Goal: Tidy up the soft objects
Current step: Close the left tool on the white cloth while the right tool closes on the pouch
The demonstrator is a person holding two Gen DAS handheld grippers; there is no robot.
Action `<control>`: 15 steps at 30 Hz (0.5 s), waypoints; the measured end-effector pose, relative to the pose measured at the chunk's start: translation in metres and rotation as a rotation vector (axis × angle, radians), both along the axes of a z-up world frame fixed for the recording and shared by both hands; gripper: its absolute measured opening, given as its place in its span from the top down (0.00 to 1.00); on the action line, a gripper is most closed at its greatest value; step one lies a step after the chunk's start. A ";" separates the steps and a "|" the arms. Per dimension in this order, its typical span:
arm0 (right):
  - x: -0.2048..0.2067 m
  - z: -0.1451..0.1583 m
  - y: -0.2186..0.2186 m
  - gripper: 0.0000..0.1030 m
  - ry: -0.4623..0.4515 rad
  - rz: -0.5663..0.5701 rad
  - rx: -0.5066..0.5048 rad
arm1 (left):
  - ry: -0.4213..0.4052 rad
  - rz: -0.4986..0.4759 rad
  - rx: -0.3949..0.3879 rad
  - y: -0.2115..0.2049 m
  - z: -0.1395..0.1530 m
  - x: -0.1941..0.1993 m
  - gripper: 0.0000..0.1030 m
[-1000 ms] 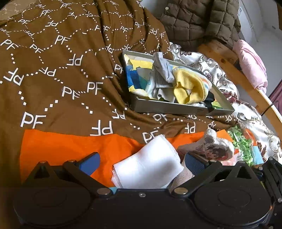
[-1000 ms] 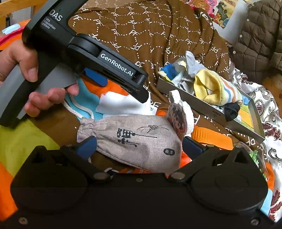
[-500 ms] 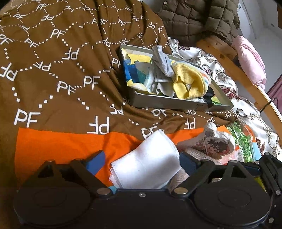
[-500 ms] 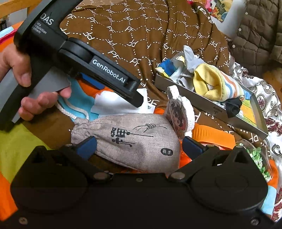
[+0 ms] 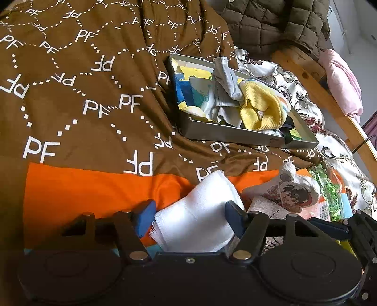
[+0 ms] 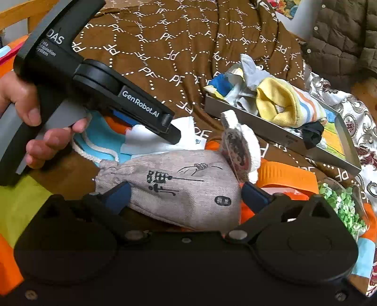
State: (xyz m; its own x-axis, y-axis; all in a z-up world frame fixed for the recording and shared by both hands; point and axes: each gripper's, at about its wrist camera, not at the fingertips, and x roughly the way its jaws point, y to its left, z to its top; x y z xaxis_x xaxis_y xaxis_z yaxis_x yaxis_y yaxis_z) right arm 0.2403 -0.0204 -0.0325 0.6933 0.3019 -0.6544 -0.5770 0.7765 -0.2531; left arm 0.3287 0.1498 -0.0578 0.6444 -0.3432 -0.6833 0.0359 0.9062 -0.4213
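Note:
A folded white cloth [image 5: 198, 211] lies on the bed between the fingers of my left gripper [image 5: 190, 214], which is closing around it. The right pad touches the cloth; the left pad sits close beside it. My right gripper [image 6: 186, 195] is open around a grey drawstring pouch [image 6: 179, 186] with black print. A small plush with a cartoon face [image 6: 240, 150] stands just beyond the pouch and also shows in the left wrist view [image 5: 294, 190]. A grey metal tray [image 5: 235, 135] further back holds a yellow sock [image 5: 261, 110] and other soft items.
A brown "PF" blanket [image 5: 82, 94] with an orange band covers the bed. A bag of green bits [image 6: 341, 204] lies at right. A quilted jacket [image 5: 271, 21] and pink cloth [image 5: 341, 80] sit by the wooden bed frame [image 5: 329, 101].
My left gripper's fingers have narrowed around the white cloth. My right gripper has moved in over the grey pouch, its fingers now on both sides.

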 end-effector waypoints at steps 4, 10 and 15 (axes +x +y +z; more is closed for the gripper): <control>0.001 0.001 0.005 0.10 0.015 -0.025 -0.009 | 0.018 0.002 -0.015 -0.002 0.001 0.000 0.42; -0.001 0.002 0.021 0.19 0.043 -0.034 -0.032 | 0.047 0.005 -0.077 0.000 0.000 0.001 0.53; -0.007 0.006 0.026 0.29 0.046 -0.042 -0.026 | 0.059 0.001 -0.088 -0.002 0.002 0.001 0.61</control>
State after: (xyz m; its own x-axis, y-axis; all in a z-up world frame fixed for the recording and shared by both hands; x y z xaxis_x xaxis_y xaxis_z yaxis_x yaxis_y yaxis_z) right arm 0.2330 0.0059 -0.0269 0.6740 0.2555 -0.6932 -0.5554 0.7940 -0.2474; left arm 0.3301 0.1482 -0.0559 0.6041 -0.4032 -0.6873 0.0081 0.8656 -0.5007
